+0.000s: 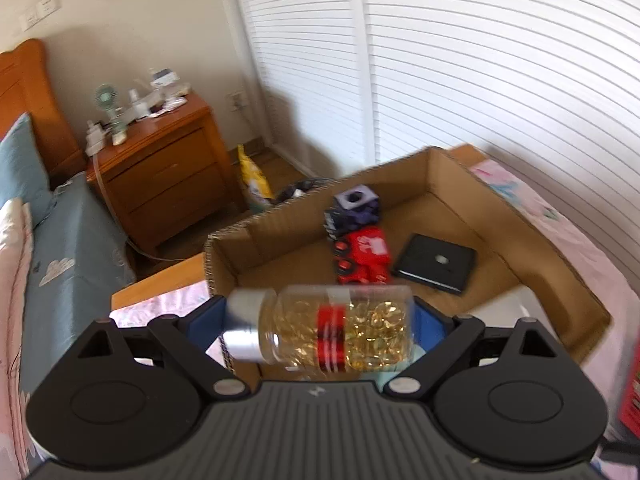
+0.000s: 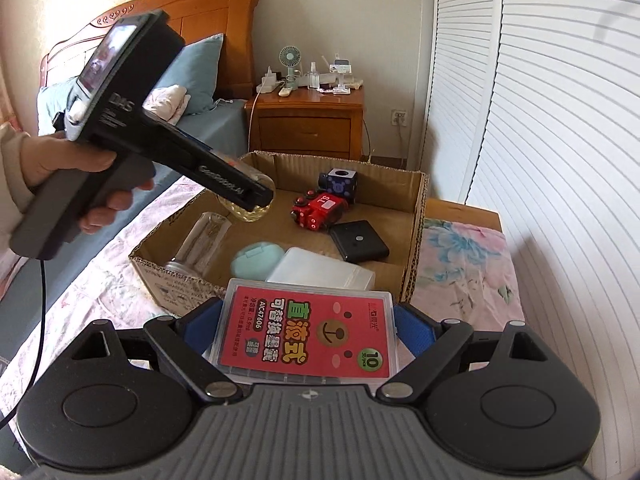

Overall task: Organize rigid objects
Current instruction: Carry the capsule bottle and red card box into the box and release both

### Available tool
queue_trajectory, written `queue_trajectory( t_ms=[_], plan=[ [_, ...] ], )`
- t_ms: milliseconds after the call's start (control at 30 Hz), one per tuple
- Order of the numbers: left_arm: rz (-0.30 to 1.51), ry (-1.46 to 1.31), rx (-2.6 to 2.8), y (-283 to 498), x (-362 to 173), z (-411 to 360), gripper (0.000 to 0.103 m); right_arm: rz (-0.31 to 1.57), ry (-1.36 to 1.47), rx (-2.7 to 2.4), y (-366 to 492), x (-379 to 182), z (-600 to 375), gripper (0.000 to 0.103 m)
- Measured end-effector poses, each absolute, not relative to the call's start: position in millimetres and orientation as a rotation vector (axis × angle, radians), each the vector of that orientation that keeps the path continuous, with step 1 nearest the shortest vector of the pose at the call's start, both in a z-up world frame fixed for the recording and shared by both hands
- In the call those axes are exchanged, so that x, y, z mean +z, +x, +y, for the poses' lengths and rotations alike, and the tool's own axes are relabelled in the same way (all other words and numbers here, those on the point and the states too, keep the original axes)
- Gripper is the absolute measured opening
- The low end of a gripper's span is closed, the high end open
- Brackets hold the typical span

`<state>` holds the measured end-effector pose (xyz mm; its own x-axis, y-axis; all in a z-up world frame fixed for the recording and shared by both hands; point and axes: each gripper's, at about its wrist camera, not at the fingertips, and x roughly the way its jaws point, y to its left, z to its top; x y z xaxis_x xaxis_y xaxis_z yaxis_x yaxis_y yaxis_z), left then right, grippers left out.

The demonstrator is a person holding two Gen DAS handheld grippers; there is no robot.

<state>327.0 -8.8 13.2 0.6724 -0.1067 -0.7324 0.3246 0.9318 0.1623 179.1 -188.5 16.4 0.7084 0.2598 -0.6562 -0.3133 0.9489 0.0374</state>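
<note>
My left gripper (image 1: 320,330) is shut on a clear capsule bottle (image 1: 340,330) with a silver cap and gold capsules, held sideways above the near end of the cardboard box (image 1: 452,168). From the right wrist view the left gripper (image 2: 250,200) hangs over the box's left side (image 2: 160,236). My right gripper (image 2: 308,332) is shut on a red-labelled clear plastic case (image 2: 308,334), just in front of the box's near wall. In the box lie a red toy (image 2: 318,210), a purple cube (image 2: 340,184), a black flat box (image 2: 358,240), a clear jar (image 2: 202,240), a mint case (image 2: 256,260) and a white box (image 2: 320,270).
The box sits on a bed with a pink floral sheet (image 2: 464,264). A wooden nightstand (image 2: 308,120) with a small fan and clutter stands behind. White louvred closet doors (image 2: 540,120) run along the right. A blue pillow (image 2: 200,72) and wooden headboard (image 2: 200,12) are at back left.
</note>
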Motion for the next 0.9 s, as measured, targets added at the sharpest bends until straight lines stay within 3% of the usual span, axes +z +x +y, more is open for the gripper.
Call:
queue_trajectory(
  t_ms=[833, 900],
  plan=[
    [0.78, 0.312, -0.265, 235, 28, 31, 0.095, 0.802, -0.036, 0.261, 304, 18, -154, 0.094],
    [0.77, 0.309, -0.273, 227, 30, 31, 0.095, 0.788, -0.054, 0.25, 311, 17, -147, 0.1]
  ],
)
